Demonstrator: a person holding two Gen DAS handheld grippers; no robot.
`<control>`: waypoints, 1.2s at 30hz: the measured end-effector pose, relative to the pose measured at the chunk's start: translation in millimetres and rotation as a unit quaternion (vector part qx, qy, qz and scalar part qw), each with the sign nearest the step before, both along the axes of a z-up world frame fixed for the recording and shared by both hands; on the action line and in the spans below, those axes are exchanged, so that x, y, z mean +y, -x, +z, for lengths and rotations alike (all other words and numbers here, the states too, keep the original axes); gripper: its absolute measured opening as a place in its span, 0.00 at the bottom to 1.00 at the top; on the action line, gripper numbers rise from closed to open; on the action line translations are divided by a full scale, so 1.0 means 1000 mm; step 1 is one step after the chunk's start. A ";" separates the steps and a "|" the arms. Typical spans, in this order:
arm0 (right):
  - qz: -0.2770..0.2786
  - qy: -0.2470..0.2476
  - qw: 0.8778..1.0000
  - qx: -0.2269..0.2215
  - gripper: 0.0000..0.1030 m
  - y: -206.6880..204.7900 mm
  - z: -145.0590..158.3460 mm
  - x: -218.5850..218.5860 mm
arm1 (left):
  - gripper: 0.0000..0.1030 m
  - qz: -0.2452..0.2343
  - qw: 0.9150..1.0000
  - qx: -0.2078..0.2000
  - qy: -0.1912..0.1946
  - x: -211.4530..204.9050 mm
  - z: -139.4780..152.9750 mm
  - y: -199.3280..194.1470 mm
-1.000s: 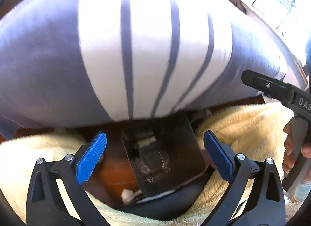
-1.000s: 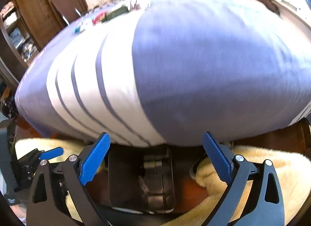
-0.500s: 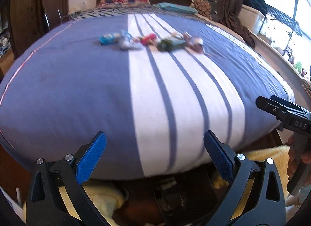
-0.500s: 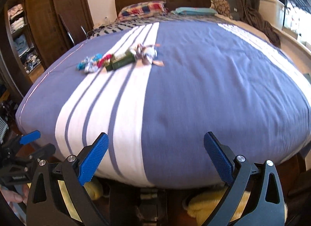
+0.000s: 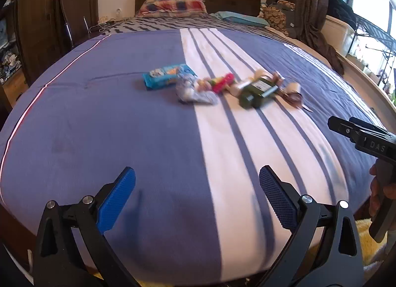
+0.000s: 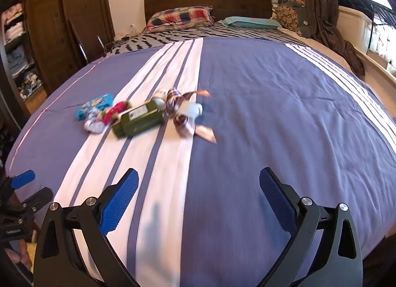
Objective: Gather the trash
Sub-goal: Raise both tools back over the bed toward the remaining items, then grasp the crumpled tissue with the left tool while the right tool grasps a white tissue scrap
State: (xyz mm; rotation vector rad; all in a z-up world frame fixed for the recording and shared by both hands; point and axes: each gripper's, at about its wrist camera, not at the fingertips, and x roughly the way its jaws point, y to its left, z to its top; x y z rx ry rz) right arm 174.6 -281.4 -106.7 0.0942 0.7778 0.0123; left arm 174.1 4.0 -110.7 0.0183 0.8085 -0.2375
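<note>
"DAS" on right claw (image 5: pixel 371 138), green carton (image 5: pixel 258 90) label unreadable

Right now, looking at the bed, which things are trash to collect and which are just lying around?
For the job:
- blue packet
- crumpled silver wrapper
- red wrapper
- green carton
- brown striped wrapper

Just lying about:
- plaid pillow
- teal pillow
- striped bedspread

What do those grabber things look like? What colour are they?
Each one is a black plastic claw with two arms that spread like a V. The left gripper and the right gripper both have bright blue bumpy pads on the fingertips and shiny silver screws. Seen from the side, the right one has a grey handle and white letters "DAS". No cables show.
</note>
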 end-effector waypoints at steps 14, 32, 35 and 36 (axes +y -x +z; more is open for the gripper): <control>0.017 -0.012 1.000 0.006 0.39 -0.088 -0.003 0.000 | 0.92 0.005 1.000 -0.011 -0.011 -0.005 0.004 -0.059; 0.028 -0.006 0.999 -0.019 0.07 -0.095 0.021 -0.007 | 0.69 0.000 0.999 0.033 0.018 -0.011 -0.016 -0.145; 0.031 -0.006 0.999 -0.033 0.07 -0.089 0.033 -0.008 | 0.53 -0.007 0.998 0.047 0.035 -0.007 -0.020 -0.152; 0.032 -0.004 0.999 -0.037 0.07 -0.086 0.038 -0.008 | 0.49 -0.011 0.998 0.049 0.037 -0.007 -0.020 -0.152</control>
